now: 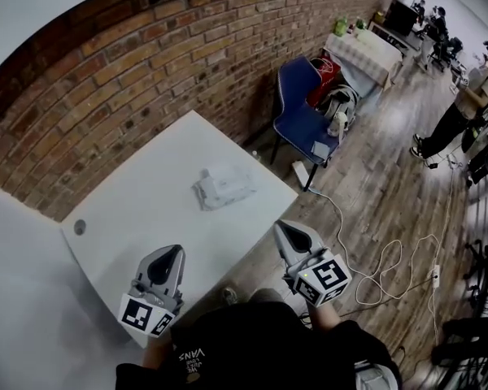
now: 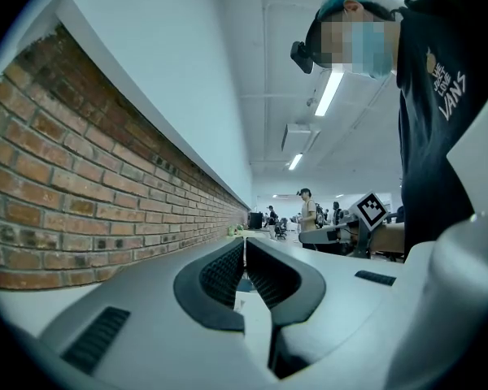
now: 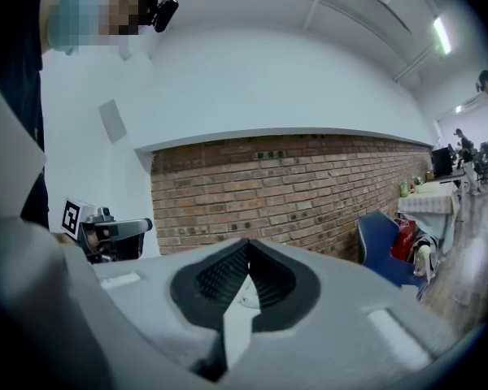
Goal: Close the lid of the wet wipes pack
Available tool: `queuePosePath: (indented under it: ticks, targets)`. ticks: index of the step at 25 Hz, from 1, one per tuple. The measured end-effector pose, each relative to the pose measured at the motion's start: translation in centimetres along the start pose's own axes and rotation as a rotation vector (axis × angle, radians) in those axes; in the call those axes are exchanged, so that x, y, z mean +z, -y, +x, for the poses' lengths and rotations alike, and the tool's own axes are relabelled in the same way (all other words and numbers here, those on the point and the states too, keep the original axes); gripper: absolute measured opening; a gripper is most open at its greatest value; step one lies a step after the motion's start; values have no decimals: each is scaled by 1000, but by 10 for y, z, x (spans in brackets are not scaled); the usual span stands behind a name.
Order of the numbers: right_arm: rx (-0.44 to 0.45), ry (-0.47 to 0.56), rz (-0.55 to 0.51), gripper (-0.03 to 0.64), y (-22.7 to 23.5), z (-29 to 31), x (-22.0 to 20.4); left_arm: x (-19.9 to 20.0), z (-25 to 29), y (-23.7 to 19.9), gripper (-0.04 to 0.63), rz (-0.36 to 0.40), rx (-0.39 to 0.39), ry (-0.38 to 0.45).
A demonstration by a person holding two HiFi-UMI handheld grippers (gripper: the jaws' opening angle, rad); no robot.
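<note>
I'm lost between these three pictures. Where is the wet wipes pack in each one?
Head view: the wet wipes pack lies near the middle, on the white table.
Left gripper view: not to be made out; the shut jaws cover the table.
Right gripper view: only a pale scrap shows through the gap under the shut jaws; it may be the pack, but I cannot tell.
Shared landmark: the brick wall, seen in all three.

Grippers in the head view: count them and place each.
2. The left gripper shows over the table's near edge; the right gripper just off that edge, to the right.
</note>
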State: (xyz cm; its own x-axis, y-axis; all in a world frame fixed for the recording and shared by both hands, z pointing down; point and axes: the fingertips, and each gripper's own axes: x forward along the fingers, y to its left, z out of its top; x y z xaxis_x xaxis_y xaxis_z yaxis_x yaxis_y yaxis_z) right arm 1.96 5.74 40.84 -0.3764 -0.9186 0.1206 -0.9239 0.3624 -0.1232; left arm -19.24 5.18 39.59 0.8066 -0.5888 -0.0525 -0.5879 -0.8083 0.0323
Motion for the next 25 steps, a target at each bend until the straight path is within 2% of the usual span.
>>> queuePosePath:
  ticks: [10,16,25]
  targets:
    - [-2,-20,7,-2,18,24,-5,-18,23,-22,11,-39,12,-15]
    - [82,-31,-5,-2,31,58,-2,-21,40,-42,11,-44,88,-21]
    - [161,-52,-18,-2,62,101,9,-21,84,-59,11,-27,133,-37]
